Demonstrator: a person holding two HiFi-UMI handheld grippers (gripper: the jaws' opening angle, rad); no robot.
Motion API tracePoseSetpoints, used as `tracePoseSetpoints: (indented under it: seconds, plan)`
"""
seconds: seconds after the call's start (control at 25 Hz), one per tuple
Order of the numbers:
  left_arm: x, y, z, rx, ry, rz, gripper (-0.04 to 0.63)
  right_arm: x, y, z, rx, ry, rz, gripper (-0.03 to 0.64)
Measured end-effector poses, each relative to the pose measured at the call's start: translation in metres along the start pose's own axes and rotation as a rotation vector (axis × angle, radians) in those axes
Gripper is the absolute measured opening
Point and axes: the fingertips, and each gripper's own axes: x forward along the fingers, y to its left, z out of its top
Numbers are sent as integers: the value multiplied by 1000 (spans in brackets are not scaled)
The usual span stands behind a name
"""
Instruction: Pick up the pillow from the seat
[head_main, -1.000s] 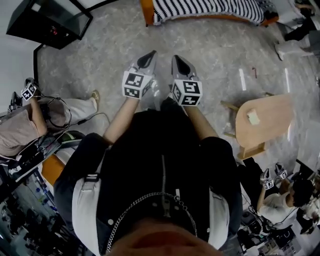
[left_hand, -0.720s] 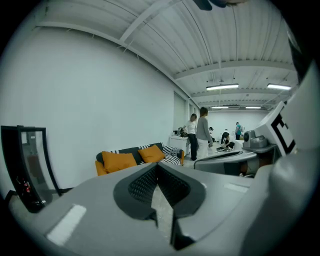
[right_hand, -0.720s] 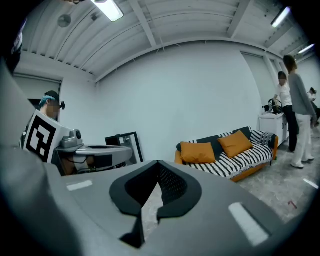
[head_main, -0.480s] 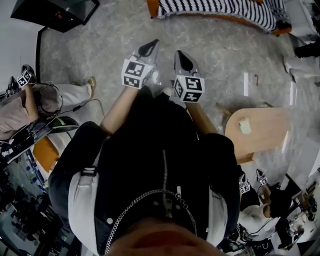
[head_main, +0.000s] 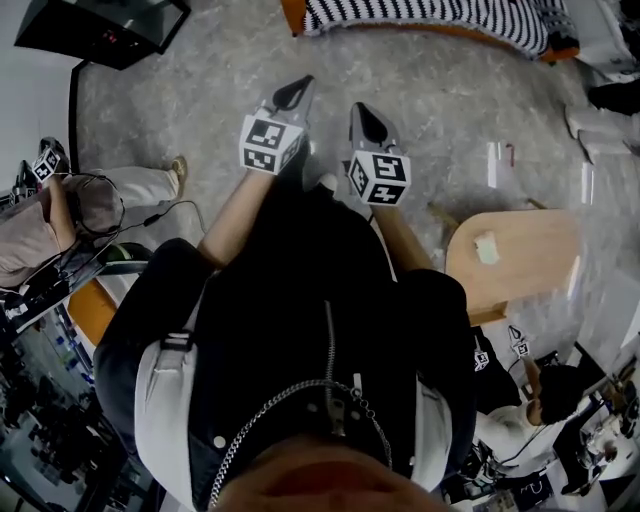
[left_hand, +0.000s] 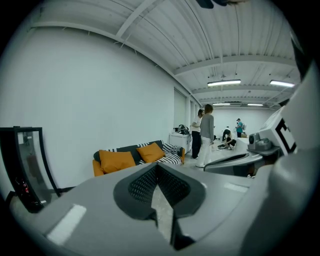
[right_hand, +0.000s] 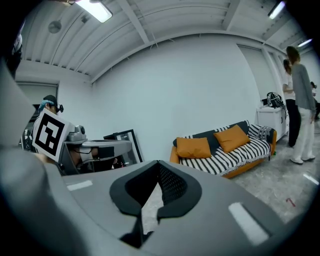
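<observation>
Since a second ago the wooden table (head_main: 510, 255) has slid leftward in my head view. My left gripper (left_hand: 157, 170) and right gripper (right_hand: 159, 169) have their jaws together, empty. The left orange pillow (right_hand: 194, 147) lies well ahead on the striped sofa (right_hand: 225, 162), neither hand nearer.

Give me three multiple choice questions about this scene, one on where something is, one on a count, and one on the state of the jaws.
1. Where do the orange pillows lie? A) on the floor B) on the striped sofa C) on the wooden table
2. How many orange pillows are there? A) one B) two C) four
3. How do the left gripper and the right gripper stand? A) jaws together, empty B) jaws wide apart C) jaws closed on a pillow
Answers: 1 B, both sit on its seat; 2 B, two show side by side; 3 A, each gripper view shows jaws meeting, nothing between.
</observation>
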Motion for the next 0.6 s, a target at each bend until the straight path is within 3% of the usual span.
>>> tracePoseSetpoints:
  seconds: [0.32,0.6]
  plan:
    - [1,6,28,1,-15,-28,9,-4,0,21,10,-12,-38,3]
    - [3,6,20,-8,-16,-68,9,-6,5,17,2,-5,-64,3]
